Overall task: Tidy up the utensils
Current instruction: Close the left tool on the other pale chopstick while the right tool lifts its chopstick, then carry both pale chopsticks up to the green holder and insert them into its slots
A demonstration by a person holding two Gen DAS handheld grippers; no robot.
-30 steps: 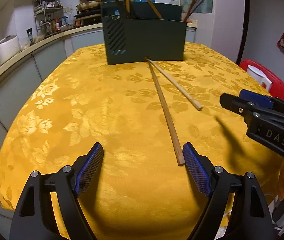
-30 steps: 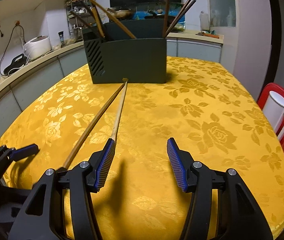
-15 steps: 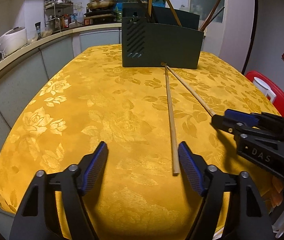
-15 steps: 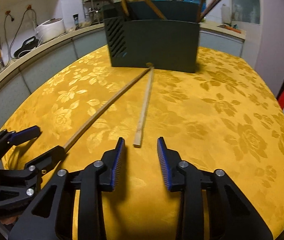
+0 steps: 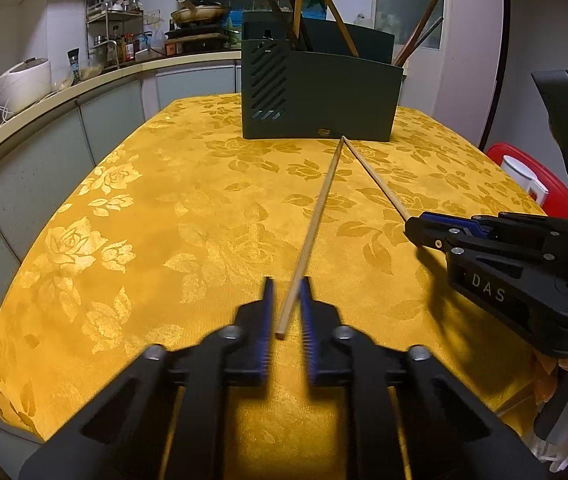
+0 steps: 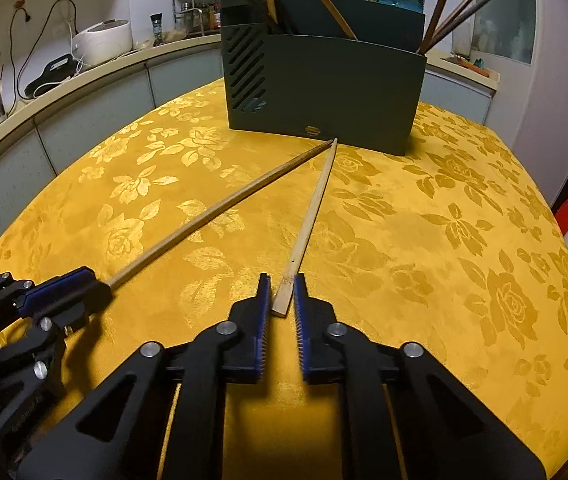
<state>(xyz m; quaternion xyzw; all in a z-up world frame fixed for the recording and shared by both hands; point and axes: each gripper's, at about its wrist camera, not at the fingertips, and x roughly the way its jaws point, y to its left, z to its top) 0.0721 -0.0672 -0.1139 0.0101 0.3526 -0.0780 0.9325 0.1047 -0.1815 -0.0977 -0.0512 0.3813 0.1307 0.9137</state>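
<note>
My left tongs (image 5: 285,312) and right tongs (image 6: 283,300) each seem nearly closed around a thin, stiff, light wooden chopstick's (image 5: 311,234) butt end near the desk's (image 5: 124,240) front edge.

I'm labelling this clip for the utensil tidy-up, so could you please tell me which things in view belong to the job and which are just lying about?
Job:
- left chopstick, between the left gripper's pads
- right chopstick, between the right gripper's pads
- holder, with utensils already standing in it

Lying about:
- rice cooker
- spice rack
- pan
- red stool
</note>
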